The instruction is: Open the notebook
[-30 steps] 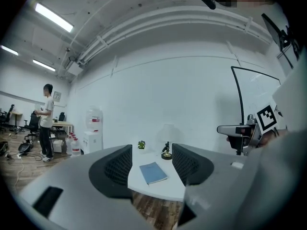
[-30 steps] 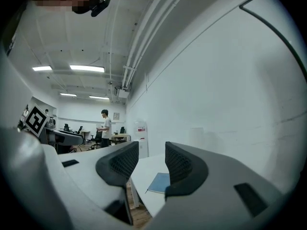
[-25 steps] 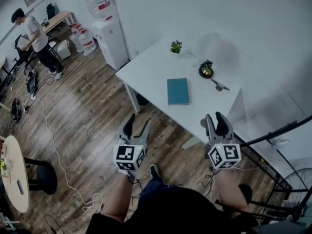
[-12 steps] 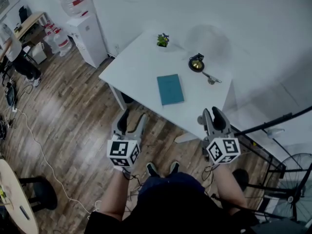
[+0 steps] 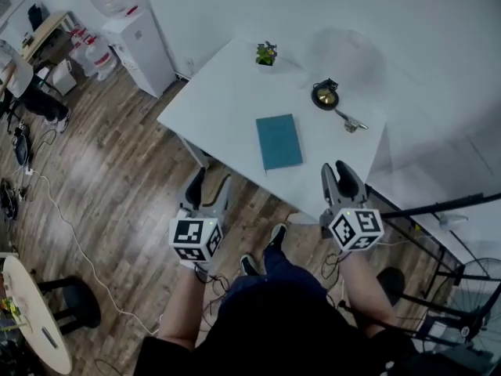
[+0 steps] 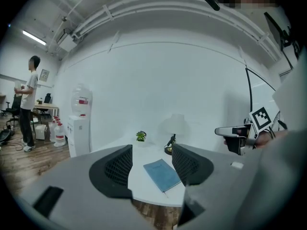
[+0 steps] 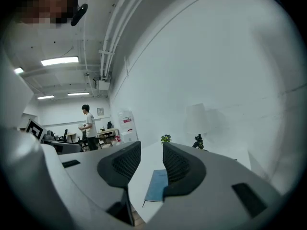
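A closed teal notebook (image 5: 279,141) lies flat near the middle of the white table (image 5: 227,100). Both grippers hover short of it, apart from it. My left gripper (image 5: 209,185) is over the floor by the table's near edge and stands open and empty; the notebook (image 6: 162,174) shows in the gap between its jaws. My right gripper (image 5: 337,171) reaches the table's near right edge. Its jaws have just been closing a little, but they remain open with nothing between them. The notebook (image 7: 157,186) lies beyond them.
A small potted plant (image 5: 266,53) and a black-and-gold object (image 5: 326,94) with a metal piece beside it stand at the table's far side. A water dispenser (image 5: 141,41) stands left of the table. A person (image 7: 89,127) stands far off. A black rack (image 5: 438,210) is at right.
Both grippers have moved forward toward the table and a little lower. The right one's jaws look narrower than before. The notebook has not moved.
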